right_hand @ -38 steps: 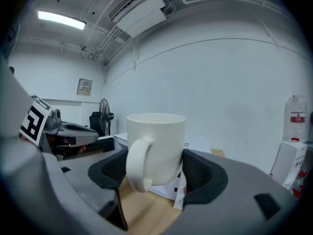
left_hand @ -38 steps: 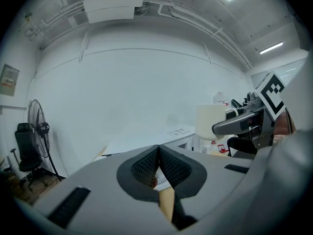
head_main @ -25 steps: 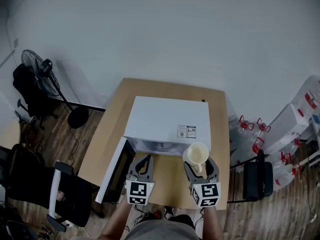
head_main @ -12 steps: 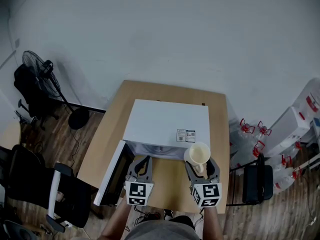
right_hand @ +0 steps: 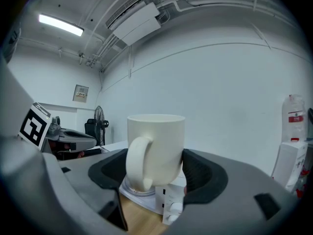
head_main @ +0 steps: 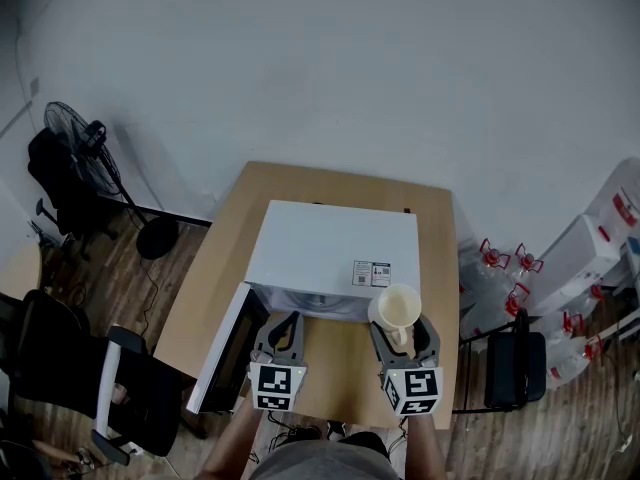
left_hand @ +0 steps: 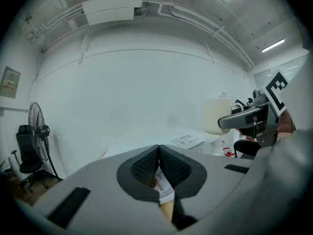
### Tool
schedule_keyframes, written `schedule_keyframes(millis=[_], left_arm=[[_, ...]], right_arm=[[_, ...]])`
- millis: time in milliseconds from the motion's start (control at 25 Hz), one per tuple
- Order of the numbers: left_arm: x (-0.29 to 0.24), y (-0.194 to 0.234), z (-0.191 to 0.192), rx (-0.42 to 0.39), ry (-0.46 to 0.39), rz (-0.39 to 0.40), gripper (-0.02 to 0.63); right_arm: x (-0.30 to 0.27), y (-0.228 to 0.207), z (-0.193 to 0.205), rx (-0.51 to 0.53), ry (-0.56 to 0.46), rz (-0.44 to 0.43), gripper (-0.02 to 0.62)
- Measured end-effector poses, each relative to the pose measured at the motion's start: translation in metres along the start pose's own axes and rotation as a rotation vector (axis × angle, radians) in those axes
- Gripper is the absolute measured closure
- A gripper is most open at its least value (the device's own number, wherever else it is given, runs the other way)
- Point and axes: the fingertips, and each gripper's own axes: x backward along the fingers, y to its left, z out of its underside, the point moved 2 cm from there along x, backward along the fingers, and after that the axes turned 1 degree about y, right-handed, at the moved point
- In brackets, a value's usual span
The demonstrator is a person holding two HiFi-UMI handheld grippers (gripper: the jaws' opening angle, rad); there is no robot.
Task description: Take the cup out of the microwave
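The head view is looking down on the white microwave (head_main: 335, 253), which is sitting on a wooden table (head_main: 215, 268) with its door (head_main: 228, 353) hanging open at its front left. Just in front of the microwave's front right corner, the right gripper (head_main: 402, 336) is clamping the cream cup (head_main: 394, 308) upright, outside the oven and clear of the table. In front of the open cavity the left gripper (head_main: 287, 320) is hovering with nothing in it.

Only the right gripper view is showing the grip itself: both dark pads are pressing the cup's sides, with its handle turning toward the camera. It is also catching, below the cup, a clear glass plate (right_hand: 133, 189) and the microwave's knobs (right_hand: 172, 207), which the head view is not showing. The left gripper view is settling that gripper's state: its ribbed pads are meeting tip to tip, with nothing between them.

From above, the cavity is showing only as a pale strip under the microwave's top. The cup's inside is looking pale, and its contents are impossible to make out. The person's forearms are running off the bottom edge. The cup is covering much of the right pads' contact.
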Motion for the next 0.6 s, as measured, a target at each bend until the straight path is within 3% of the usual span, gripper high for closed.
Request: schedule_keyframes(millis=[600], left_arm=[[0.001,0.012,0.002,-0.004,0.007,-0.007,0.584]], right_arm=[[-0.005,0.006,-0.005,-0.008,-0.017,0.002,0.239]])
